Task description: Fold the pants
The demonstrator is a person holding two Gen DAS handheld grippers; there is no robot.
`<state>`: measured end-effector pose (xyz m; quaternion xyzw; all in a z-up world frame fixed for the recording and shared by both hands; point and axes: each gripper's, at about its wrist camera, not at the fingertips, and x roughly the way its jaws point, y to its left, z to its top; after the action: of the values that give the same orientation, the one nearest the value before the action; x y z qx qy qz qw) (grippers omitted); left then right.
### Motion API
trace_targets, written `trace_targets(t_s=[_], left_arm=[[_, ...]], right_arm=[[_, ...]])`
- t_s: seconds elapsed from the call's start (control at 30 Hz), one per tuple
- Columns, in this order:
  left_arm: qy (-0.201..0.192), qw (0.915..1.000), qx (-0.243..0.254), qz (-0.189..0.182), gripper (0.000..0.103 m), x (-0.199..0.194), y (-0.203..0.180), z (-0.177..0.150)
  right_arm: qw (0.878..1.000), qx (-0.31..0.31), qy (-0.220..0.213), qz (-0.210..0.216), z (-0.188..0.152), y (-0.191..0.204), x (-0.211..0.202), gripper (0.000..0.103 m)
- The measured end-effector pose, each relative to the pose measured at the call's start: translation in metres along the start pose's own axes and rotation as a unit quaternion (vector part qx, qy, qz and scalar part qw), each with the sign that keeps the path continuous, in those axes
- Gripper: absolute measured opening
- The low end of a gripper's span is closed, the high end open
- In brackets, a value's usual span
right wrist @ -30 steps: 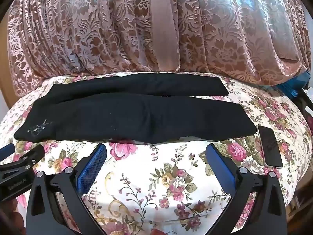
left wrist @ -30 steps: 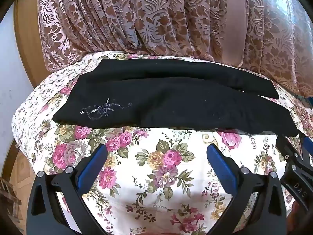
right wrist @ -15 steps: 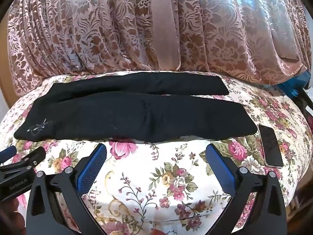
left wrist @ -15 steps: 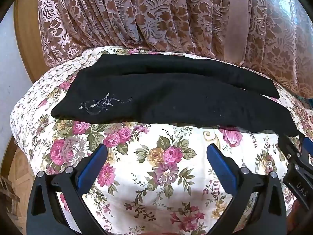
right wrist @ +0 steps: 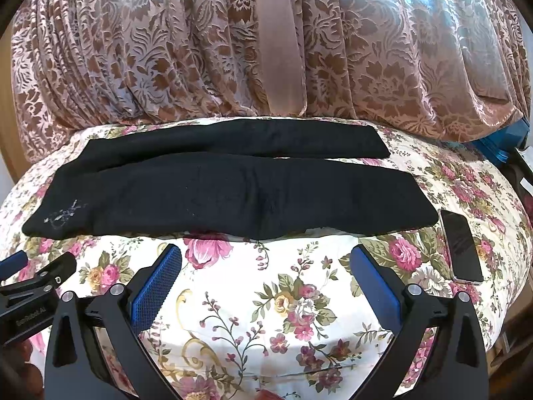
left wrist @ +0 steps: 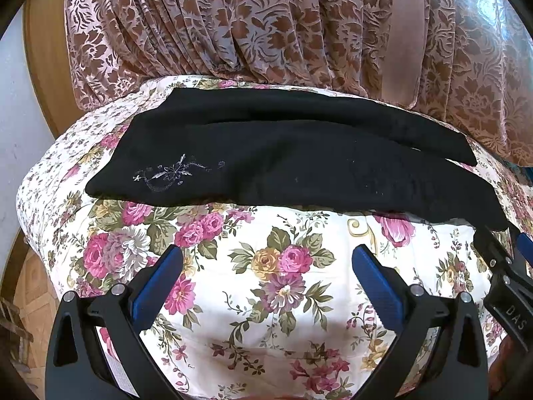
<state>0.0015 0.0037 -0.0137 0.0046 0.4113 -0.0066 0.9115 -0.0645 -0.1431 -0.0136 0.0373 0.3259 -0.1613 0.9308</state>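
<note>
Black pants [left wrist: 293, 163] lie flat across the floral bedspread [left wrist: 276, 266], legs running side by side to the right, a small silver embroidery near the left end. They also show in the right wrist view [right wrist: 226, 193]. My left gripper [left wrist: 266, 266] is open and empty, above the bedspread in front of the pants' near edge. My right gripper [right wrist: 266, 266] is open and empty, also in front of the near edge, further right. Each gripper shows at the edge of the other's view.
A brown and pink patterned curtain [right wrist: 266, 50] hangs right behind the bed. A dark phone [right wrist: 461, 246] lies on the bedspread just right of the pants' leg ends. A blue object [right wrist: 499, 146] sits at the far right. Wooden floor [left wrist: 30, 300] shows at left.
Both grippers have moved slightly forward toward the pants; the left view has shifted a little leftward and down. Both stay open. The pants have not moved.
</note>
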Motion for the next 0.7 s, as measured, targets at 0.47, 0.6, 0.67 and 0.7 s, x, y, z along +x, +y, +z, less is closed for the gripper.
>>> trace_targets(t_s=[0.47,0.6,0.67,0.7], left_arm=[[0.0,1.0,0.0,-0.001,0.101,-0.0012,0.0002,0.0015],[0.002,1.0,0.001,0.001,0.101,-0.001,-0.0002,0.0013],[0.004,1.0,0.002,0.001,0.101,-0.0006,-0.0011,0.0012],[0.005,1.0,0.003,0.0,0.101,-0.0005,-0.0016,0.0012]], right_arm=[[1.0,-0.002,0.003,0.002,0.0007,0.0029,0.0011,0.1],[1.0,-0.001,0.002,0.001,0.0006,0.0034,0.0013,0.1],[1.0,-0.001,0.001,0.001,0.0006,0.0031,0.0011,0.1],[1.0,-0.002,0.001,0.002,0.0004,0.0034,0.0014,0.1]])
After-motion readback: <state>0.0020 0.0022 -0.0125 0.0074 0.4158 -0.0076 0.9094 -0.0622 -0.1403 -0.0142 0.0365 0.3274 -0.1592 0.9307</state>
